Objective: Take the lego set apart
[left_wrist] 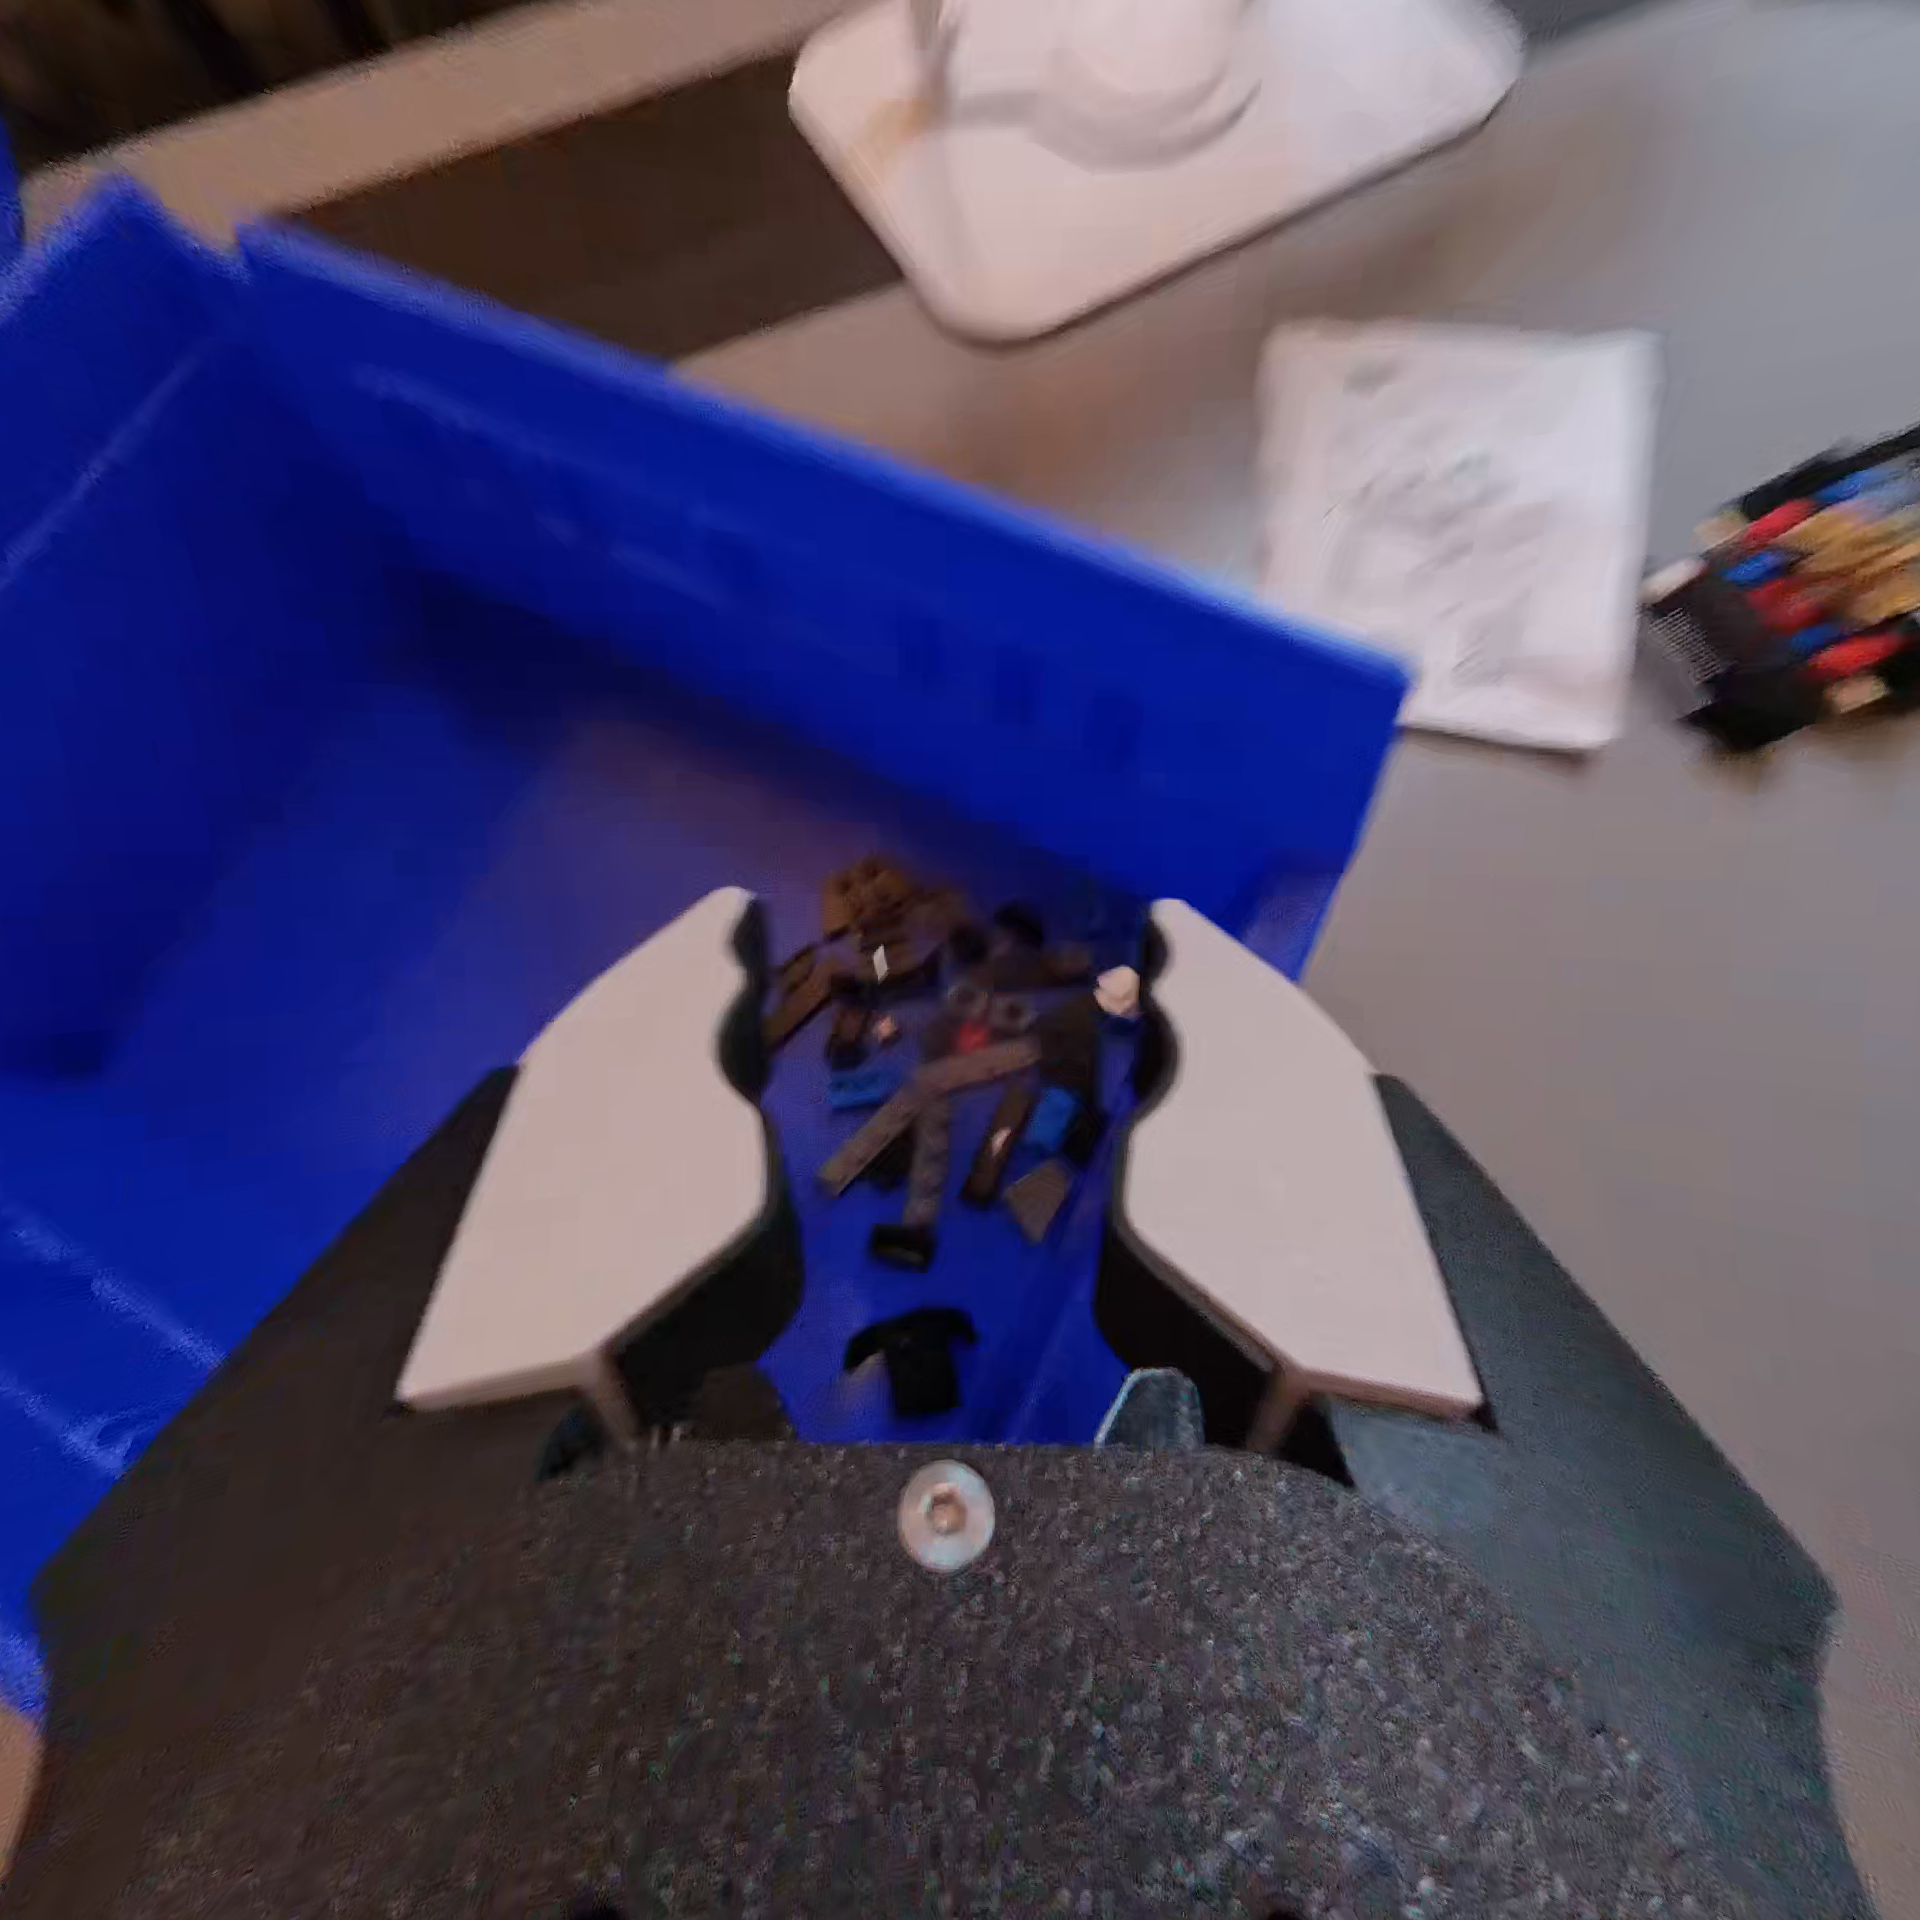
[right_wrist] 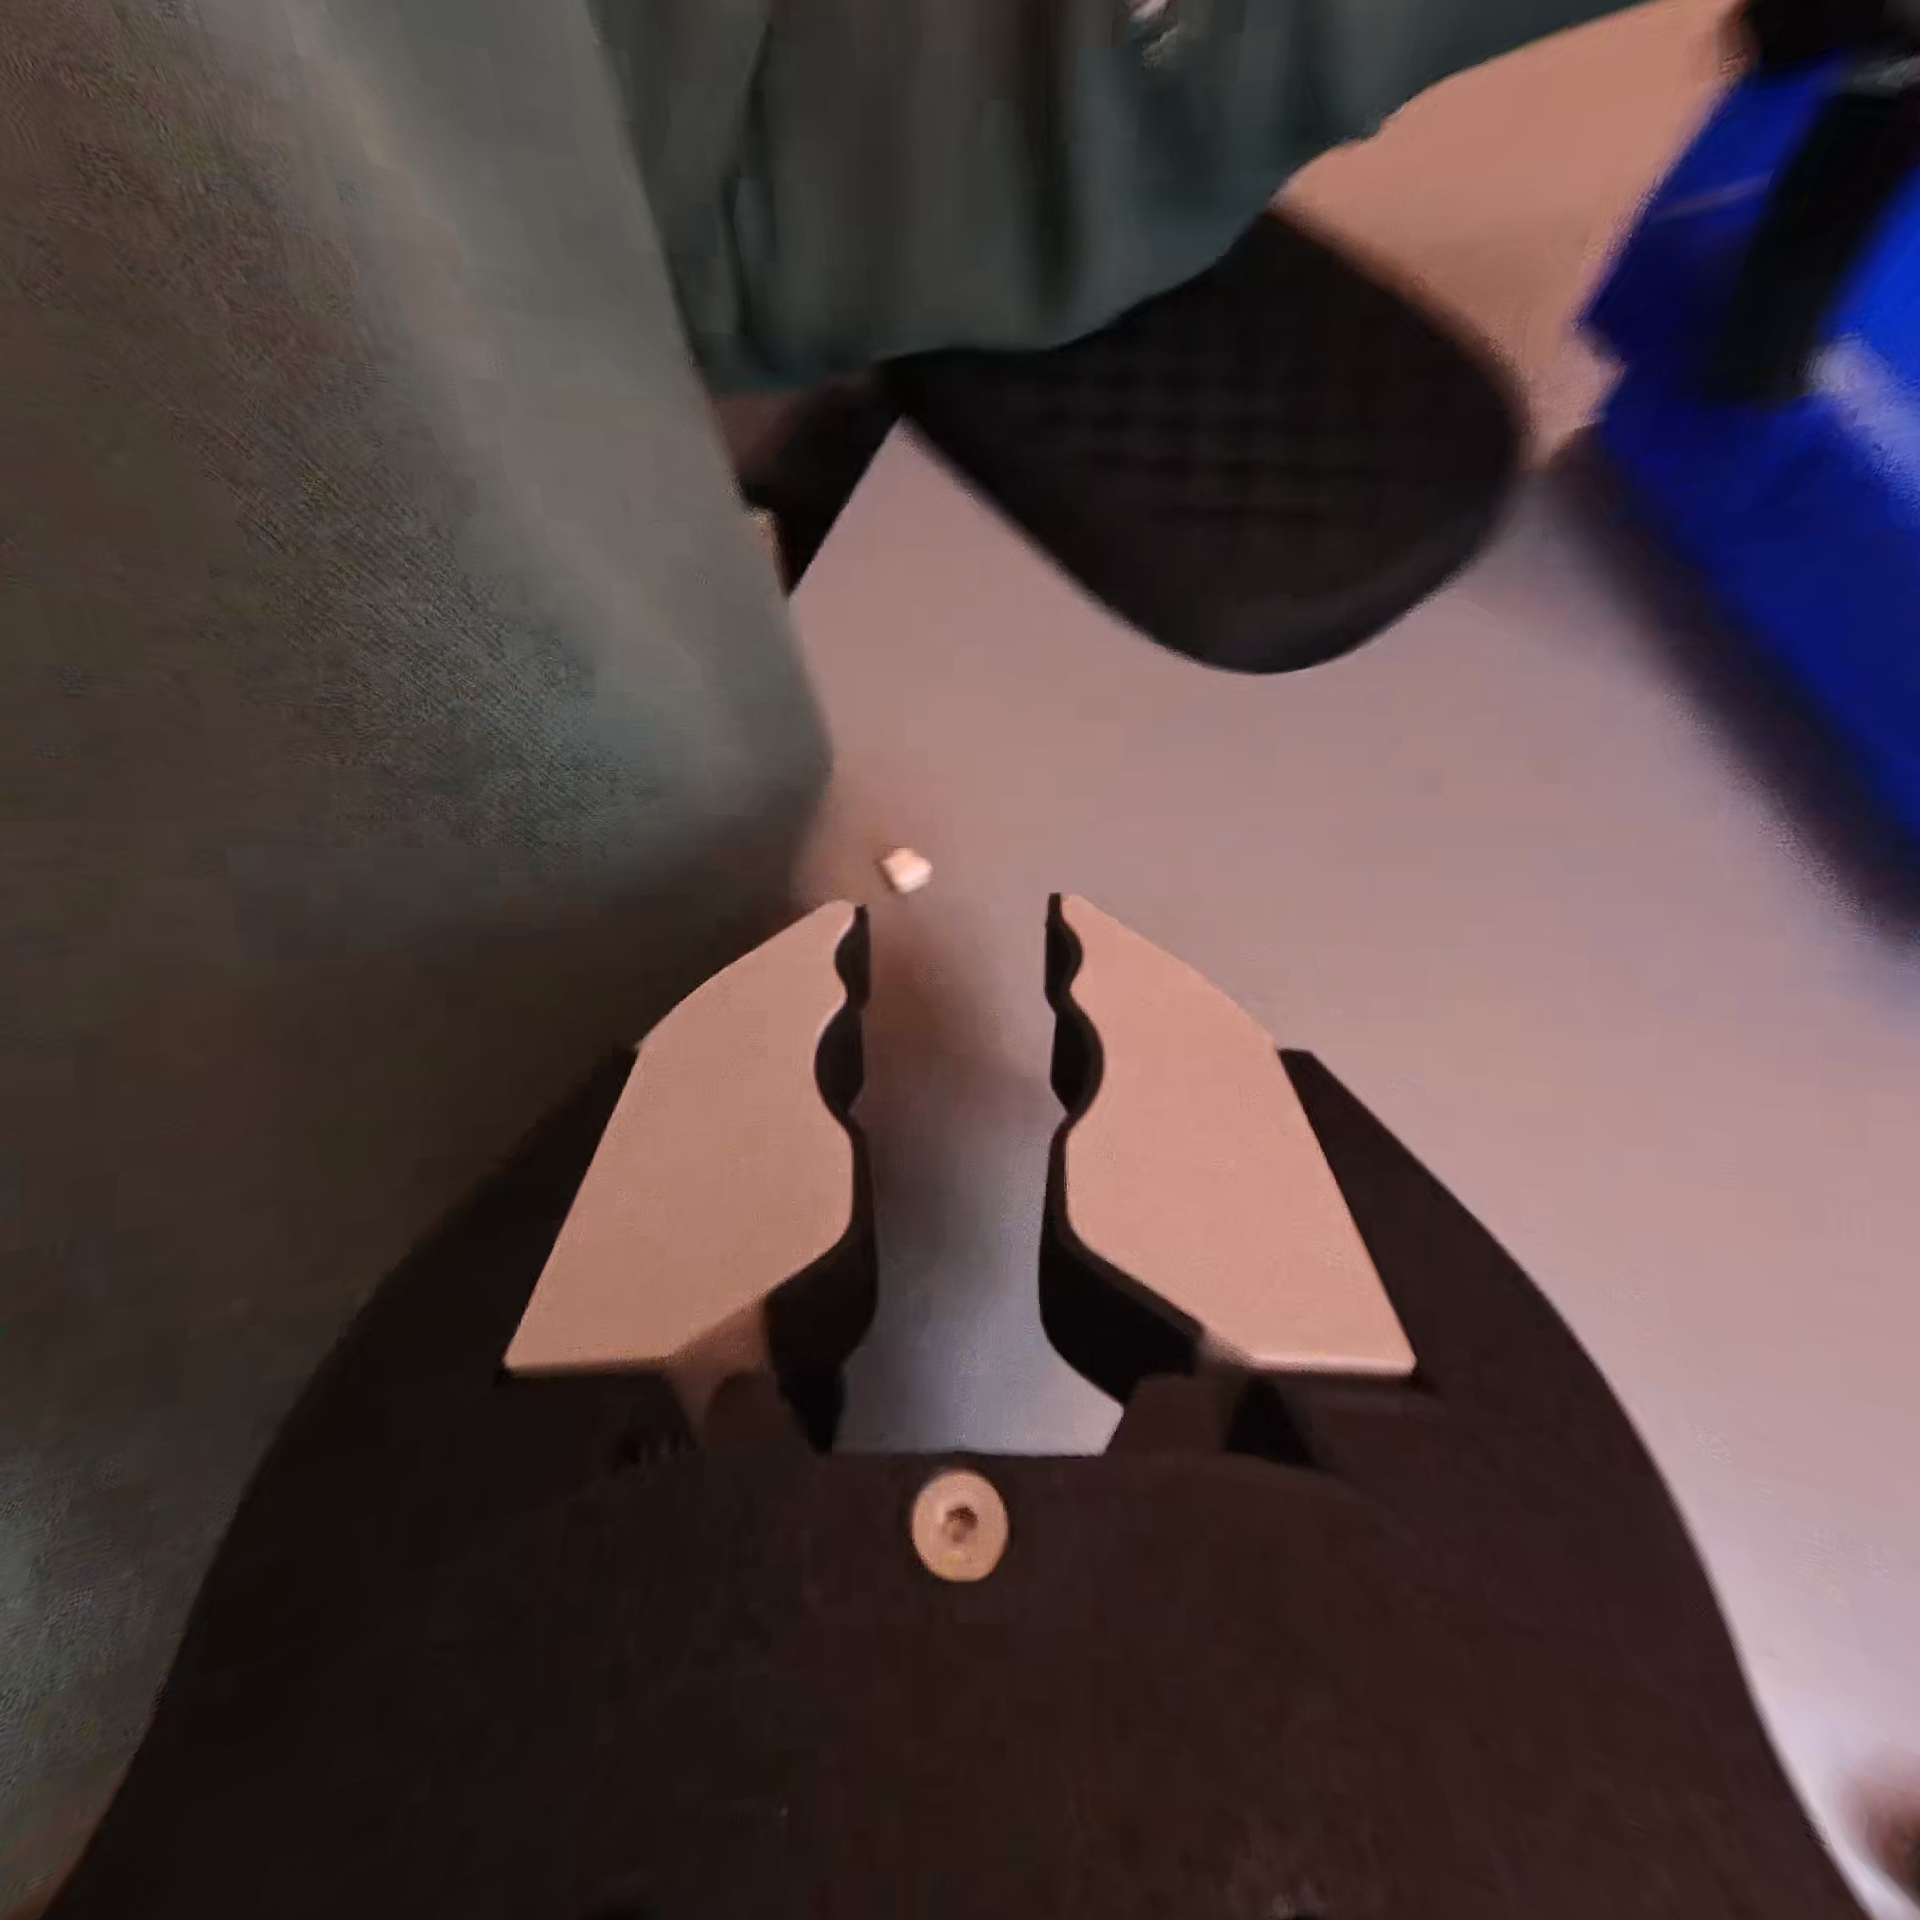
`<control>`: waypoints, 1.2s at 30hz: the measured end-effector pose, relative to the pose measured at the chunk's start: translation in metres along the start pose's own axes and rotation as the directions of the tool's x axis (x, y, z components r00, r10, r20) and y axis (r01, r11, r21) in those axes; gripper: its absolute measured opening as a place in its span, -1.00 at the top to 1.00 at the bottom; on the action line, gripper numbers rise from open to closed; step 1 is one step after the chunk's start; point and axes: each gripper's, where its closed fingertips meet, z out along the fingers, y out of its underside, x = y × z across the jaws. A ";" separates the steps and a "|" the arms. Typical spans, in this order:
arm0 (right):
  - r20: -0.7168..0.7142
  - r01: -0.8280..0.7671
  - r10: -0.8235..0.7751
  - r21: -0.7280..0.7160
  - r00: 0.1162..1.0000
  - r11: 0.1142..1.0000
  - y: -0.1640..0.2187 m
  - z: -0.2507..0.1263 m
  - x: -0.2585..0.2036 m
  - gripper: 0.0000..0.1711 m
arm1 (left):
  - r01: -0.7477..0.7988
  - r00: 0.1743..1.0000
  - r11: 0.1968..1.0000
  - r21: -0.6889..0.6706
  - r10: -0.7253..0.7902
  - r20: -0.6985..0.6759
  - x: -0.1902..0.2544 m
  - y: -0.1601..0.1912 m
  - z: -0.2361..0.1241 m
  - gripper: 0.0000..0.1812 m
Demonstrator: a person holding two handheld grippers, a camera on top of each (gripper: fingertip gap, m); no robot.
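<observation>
Grey table [right_wrist: 1299, 987], both grippers spread and empty: left gripper [left_wrist: 951, 935] over the blue bin [left_wrist: 520, 644], right gripper [right_wrist: 956, 914] near a tiny white piece [right_wrist: 904, 869], probably lego; center the jaws first.

The right gripper [right_wrist: 956, 904] hangs over a pale table [right_wrist: 1299, 935] with its jaws parted and nothing between them. Just beyond the tip of its left finger [right_wrist: 727, 1122] lies a small white piece [right_wrist: 904, 869], apart from both fingers. A grey-green cloth [right_wrist: 364, 623], blurred, fills the left side. Farther off a black rounded shape [right_wrist: 1247, 468] sits above the table, and a blue bin [right_wrist: 1787, 499] stands at the right edge.
</observation>
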 end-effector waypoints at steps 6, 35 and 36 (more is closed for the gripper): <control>0.050 0.035 -0.030 -0.113 0.998 0.993 0.012 0.040 -0.013 0.66 | 0.002 0.991 0.999 -0.033 -0.007 -0.135 0.024 0.009 0.006 0.05; -0.823 0.348 -0.071 0.159 0.564 0.924 -0.040 -0.137 0.107 1.00 | 0.363 0.032 0.926 -0.100 -0.119 -0.992 0.198 -0.046 -0.088 0.91; -0.812 0.335 -0.070 0.159 0.579 0.928 -0.037 -0.136 0.107 1.00 | 0.354 0.061 0.932 -0.084 -0.113 -0.992 0.198 -0.045 -0.085 0.91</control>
